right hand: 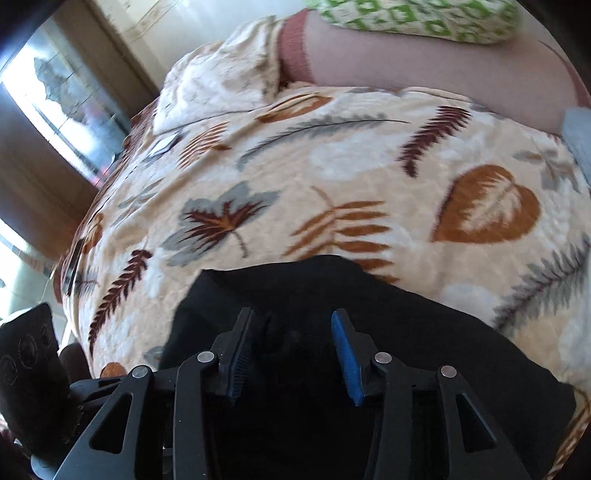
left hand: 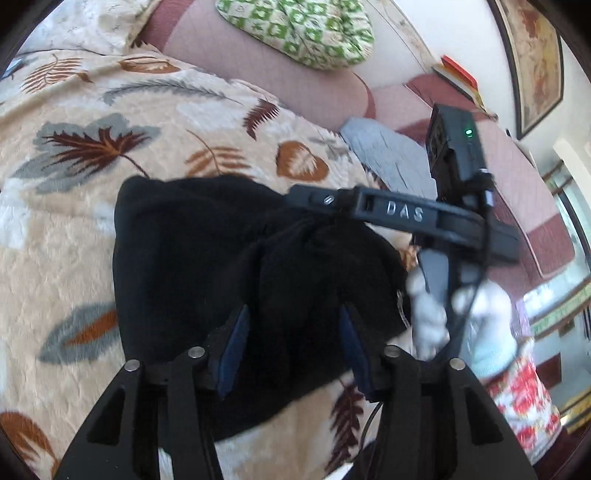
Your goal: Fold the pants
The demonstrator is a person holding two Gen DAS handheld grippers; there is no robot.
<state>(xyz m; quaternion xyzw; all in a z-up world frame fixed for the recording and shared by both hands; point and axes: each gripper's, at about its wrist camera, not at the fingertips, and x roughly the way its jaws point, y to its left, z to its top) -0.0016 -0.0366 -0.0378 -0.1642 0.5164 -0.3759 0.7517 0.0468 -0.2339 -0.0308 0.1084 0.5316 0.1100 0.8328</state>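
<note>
The black pants [left hand: 192,266] lie bunched on a cream blanket with a leaf print [left hand: 92,147]. My left gripper [left hand: 293,314] hangs just above a raised fold of the pants, with the jaws apart and nothing between them. The right gripper [left hand: 306,197] reaches in from the right, held by a white-gloved hand [left hand: 484,317], with its tip at the pants' upper edge. In the right wrist view the right gripper [right hand: 293,317] is open over the black pants [right hand: 406,332], close to the cloth. The pants' far edge lies just beyond its fingertips.
A pink sofa back [left hand: 280,74] runs behind the blanket, with a green patterned cushion [left hand: 299,29] on it. A grey cloth [left hand: 384,155] lies at the blanket's right edge. Books [left hand: 458,74] and a framed picture [left hand: 535,59] are at the right. A window [right hand: 55,103] is at the left.
</note>
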